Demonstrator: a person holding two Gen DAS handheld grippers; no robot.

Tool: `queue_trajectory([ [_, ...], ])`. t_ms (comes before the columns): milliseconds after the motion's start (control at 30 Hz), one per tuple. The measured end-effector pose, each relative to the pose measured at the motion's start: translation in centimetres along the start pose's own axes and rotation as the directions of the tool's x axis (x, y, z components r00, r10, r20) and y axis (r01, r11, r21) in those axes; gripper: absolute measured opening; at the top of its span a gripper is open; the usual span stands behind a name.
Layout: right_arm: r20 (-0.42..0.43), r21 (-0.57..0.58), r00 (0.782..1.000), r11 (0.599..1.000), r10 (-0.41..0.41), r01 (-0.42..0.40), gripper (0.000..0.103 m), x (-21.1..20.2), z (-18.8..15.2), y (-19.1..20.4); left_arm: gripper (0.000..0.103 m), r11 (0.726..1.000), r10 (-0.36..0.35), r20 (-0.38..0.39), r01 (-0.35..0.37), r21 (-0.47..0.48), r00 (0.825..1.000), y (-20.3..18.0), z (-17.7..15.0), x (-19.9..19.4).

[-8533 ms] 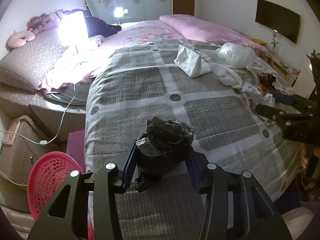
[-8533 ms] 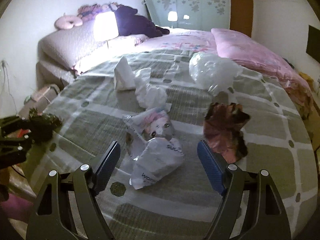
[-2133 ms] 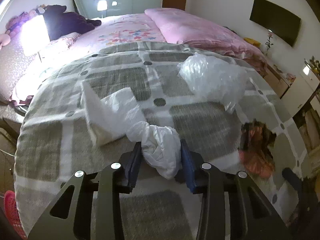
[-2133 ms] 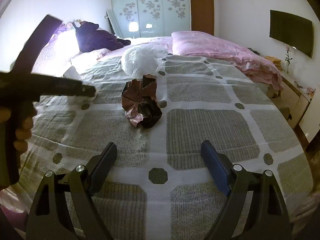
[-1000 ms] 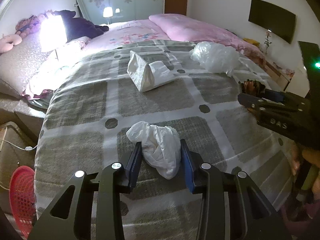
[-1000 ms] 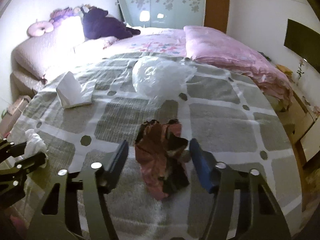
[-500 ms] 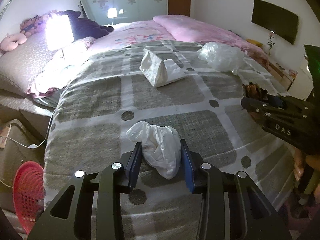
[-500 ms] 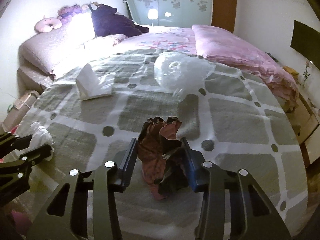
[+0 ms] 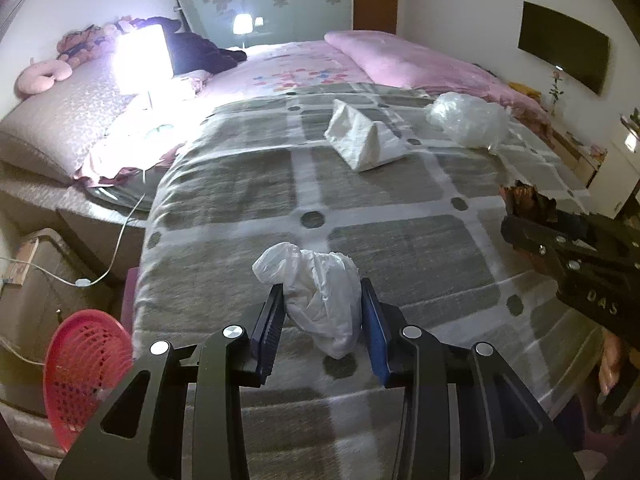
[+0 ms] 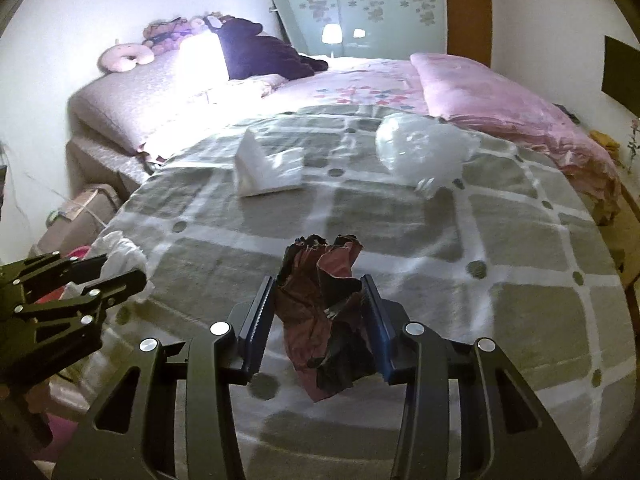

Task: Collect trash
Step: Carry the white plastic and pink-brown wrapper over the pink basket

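We count four pieces of trash here: two in our grippers and two lying on the bed [image 9: 248,184]. The left gripper [image 9: 322,326] has its jaws pressed narrow on a crumpled white plastic bag [image 9: 316,284], soft and wrinkled, bulging above the pads and hanging a little below them. The right gripper [image 10: 318,320] has its jaws clamped on a crumpled dark red wrapper [image 10: 324,300], creased and torn-looking, with a blackish lower part.

On the grey checked blanket, at about 12 o'clock from the left gripper, lies a white folded paper bag [image 9: 360,140], tent-shaped. A clear plastic bag [image 9: 466,120], puffy and shiny, sits at about 1 o'clock, well apart from it. One pink mesh basket [image 9: 86,364] stands on the floor at 9 o'clock, beside the bed's corner.

Both grippers tilt downward over the near end of the bed. In the left wrist view the right gripper reaches in at 3 o'clock; in the right wrist view the left gripper shows at 9 o'clock.
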State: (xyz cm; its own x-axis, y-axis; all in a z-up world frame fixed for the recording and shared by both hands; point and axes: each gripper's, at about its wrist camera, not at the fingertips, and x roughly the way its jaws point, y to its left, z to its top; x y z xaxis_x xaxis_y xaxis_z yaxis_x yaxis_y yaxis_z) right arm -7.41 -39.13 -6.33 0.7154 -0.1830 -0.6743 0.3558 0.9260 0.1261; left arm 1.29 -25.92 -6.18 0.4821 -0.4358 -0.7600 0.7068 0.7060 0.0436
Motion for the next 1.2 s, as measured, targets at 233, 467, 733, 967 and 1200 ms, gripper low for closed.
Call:
queue_trajectory([
  [233,-0.033,-0.021,0.998,0.998,0.051,-0.051,0.042,0.5,-0.9,2.5,0.035,1.000,0.025,-0.012,-0.026,-0.011,1.000,1.7,-1.0,-0.8],
  [467,-0.051,-0.065,0.995,0.994,0.089,-0.092,0.042,0.7,-1.2,5.1,0.035,0.997,0.056,-0.018,-0.057,-0.060,0.998,5.1,-1.9,-2.1],
  [733,-0.064,-0.118,0.990,0.984,0.126,-0.133,0.042,0.7,-1.2,7.8,0.035,0.992,0.090,-0.018,-0.092,-0.083,0.996,7.9,-3.5,-3.9],
  [967,-0.078,-0.160,0.984,0.972,0.162,-0.172,0.042,0.7,-1.2,10.1,0.035,0.986,0.118,-0.014,-0.118,-0.120,0.993,10.3,-4.4,-5.4],
  [1200,-0.096,-0.218,0.976,0.953,0.195,-0.212,0.042,0.8,-1.2,13.0,0.035,0.972,0.161,-0.013,-0.161,-0.170,0.987,13.3,-5.5,-6.5],
])
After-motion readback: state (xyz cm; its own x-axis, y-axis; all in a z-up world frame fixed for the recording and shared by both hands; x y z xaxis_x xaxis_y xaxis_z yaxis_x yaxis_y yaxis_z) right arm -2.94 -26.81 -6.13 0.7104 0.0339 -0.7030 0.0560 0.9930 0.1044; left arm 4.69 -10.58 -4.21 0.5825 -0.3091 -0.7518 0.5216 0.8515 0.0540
